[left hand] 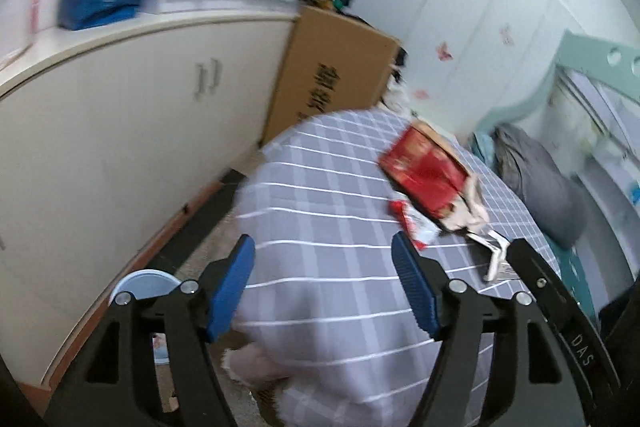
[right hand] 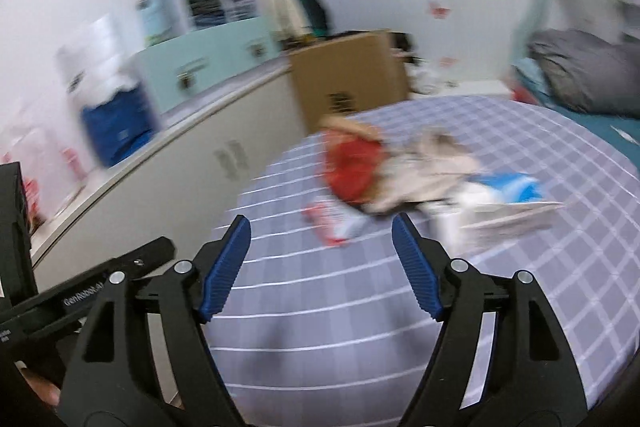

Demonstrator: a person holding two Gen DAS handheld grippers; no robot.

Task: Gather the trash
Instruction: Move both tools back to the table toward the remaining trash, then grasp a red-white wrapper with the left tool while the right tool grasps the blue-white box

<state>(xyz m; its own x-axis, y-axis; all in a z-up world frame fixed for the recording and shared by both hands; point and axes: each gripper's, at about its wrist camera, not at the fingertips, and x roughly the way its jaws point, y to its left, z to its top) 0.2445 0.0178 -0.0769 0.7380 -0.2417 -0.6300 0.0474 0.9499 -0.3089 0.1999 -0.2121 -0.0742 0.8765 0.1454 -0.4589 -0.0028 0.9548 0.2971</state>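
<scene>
Both my claws hang above the bed (left hand: 320,187), which wears a grey cover checked with white lines. My left claw (left hand: 323,291) stands wide, nothing between its blue pads, and my right claw (right hand: 321,267) stands wide and empty too.

The trash lies in a heap toward the far side of the bed, well ahead of both claws. There is a red box (left hand: 426,171) lying tilted, with crumpled beige paper (right hand: 432,167) against it. A small red and white wrapper (right hand: 334,223) lies nearest my claws, just in front of the box. From my right claw's view a blue and white carton (right hand: 508,203) rests beside the paper, toward the bed's right edge; the picture is too blurred to read it.

A long white cabinet (left hand: 120,131) runs along the bed's left edge, with a cardboard box (left hand: 336,67) standing at its far end. A grey pillow (right hand: 588,75) lies near the bed's far right corner.
</scene>
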